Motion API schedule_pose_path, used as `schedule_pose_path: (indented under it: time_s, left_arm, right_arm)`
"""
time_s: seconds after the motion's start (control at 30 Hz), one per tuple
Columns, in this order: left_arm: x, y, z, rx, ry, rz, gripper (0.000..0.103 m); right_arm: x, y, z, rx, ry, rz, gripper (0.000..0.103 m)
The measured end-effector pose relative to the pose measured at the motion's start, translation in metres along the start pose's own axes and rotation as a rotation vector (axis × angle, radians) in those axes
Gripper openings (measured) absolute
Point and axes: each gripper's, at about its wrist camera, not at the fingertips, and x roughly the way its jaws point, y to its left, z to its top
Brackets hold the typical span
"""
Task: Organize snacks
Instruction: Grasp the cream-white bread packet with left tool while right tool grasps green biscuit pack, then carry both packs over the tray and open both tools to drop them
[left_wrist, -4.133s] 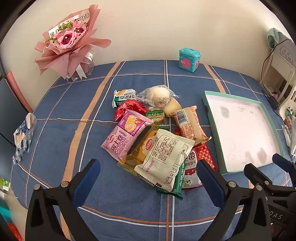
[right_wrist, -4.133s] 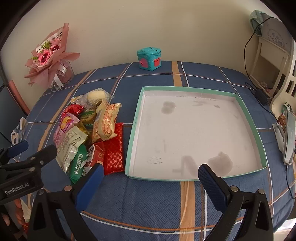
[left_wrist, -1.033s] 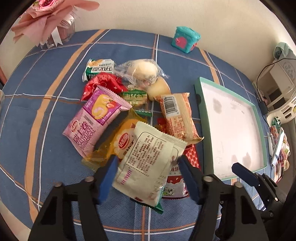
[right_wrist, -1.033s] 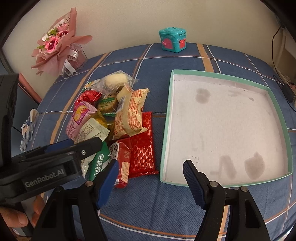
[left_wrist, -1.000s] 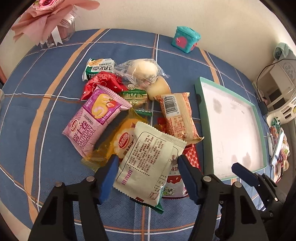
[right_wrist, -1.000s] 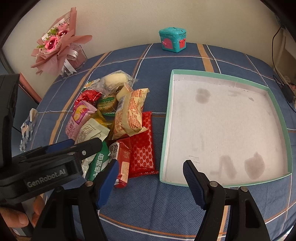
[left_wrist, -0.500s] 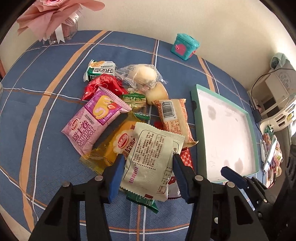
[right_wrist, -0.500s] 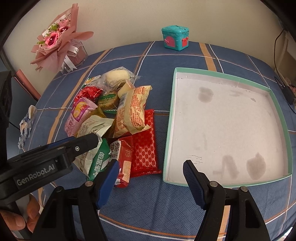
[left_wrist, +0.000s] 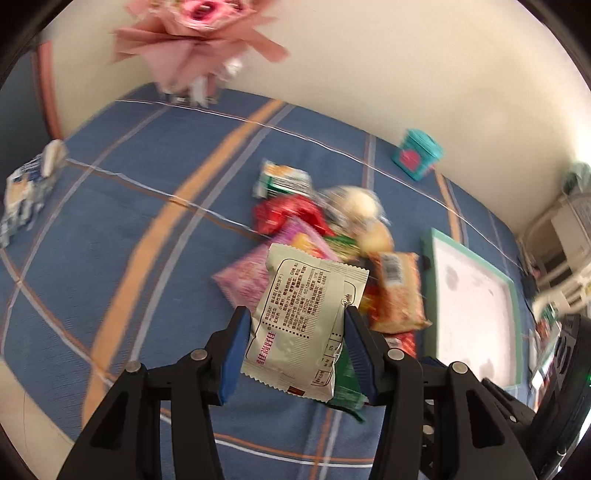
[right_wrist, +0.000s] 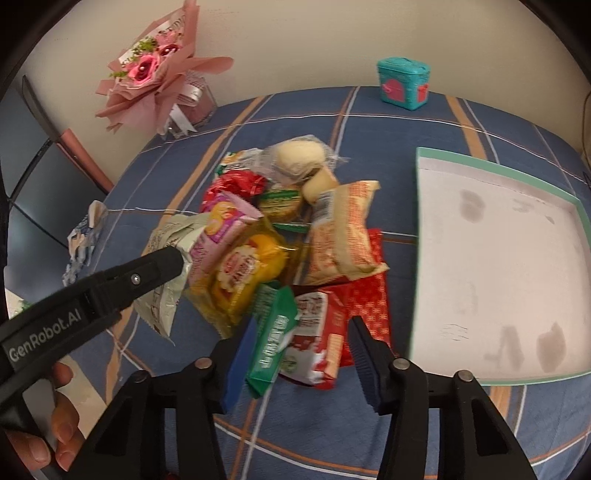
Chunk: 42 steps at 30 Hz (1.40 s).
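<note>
My left gripper (left_wrist: 295, 343) is shut on a cream snack packet (left_wrist: 306, 317) and holds it above the pile, over the pink packet (left_wrist: 240, 280). In the right wrist view that packet (right_wrist: 162, 302) hangs from the left gripper's finger (right_wrist: 147, 269). My right gripper (right_wrist: 301, 354) is closing around a green packet (right_wrist: 273, 339) and a red-and-white packet (right_wrist: 314, 343) at the pile's near edge. Its left pad touches the green packet, while a thin gap shows at its right pad. A white tray with a teal rim (right_wrist: 417, 236) lies to the right, with nothing in it.
Yellow (right_wrist: 243, 273), orange (right_wrist: 343, 236) and red checked (right_wrist: 369, 295) packets crowd the pile on the blue plaid cloth. A pink bouquet (right_wrist: 155, 74) and a teal box (right_wrist: 402, 85) stand by the wall. A blue-and-white wrapper (right_wrist: 81, 243) lies at the table's left edge.
The left gripper closed on the cream packet and lifted it off the pile. The right gripper moved left to the pile and its jaws narrowed around the green and red-and-white packets.
</note>
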Motion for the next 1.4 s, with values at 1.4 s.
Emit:
schedule_pose_path:
  time_s: [1.4]
  left_arm:
    - [0.025,0.051,-0.007,-0.09,0.069,0.074,0.053]
  right_arm:
    - [0.09,0.069,-0.001,-0.101,0.156,-0.084,0.049]
